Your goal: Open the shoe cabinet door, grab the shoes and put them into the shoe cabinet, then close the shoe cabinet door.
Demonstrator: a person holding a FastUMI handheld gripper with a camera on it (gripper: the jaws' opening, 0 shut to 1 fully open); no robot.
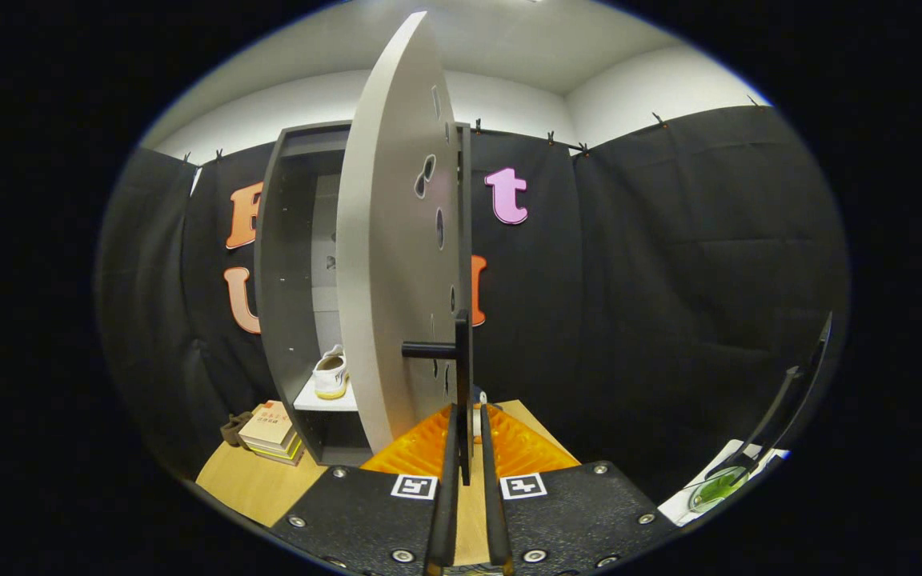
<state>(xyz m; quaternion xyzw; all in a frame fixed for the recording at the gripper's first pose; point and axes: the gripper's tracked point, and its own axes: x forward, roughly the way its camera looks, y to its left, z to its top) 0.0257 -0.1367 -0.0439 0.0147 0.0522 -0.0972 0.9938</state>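
The grey shoe cabinet (283,264) stands on the wooden table against the booth wall. Its pale door (385,256) is swung partly open and faces me nearly edge-on. A black handle (461,360) sticks out from the door's lower edge. My gripper (467,416) is shut on the handle's upright bar, which sits between the two fingers. Inside the cabinet a white shoe with a yellowish sole (331,374) rests on a white shelf (318,402), to the left of the door and beyond my fingers.
A small stack of books (273,434) lies on the wooden table (249,480) left of the cabinet's foot, with a dark object beside it. Far right, a slanted black stand (789,400) rises over a clear dish with something green (719,486).
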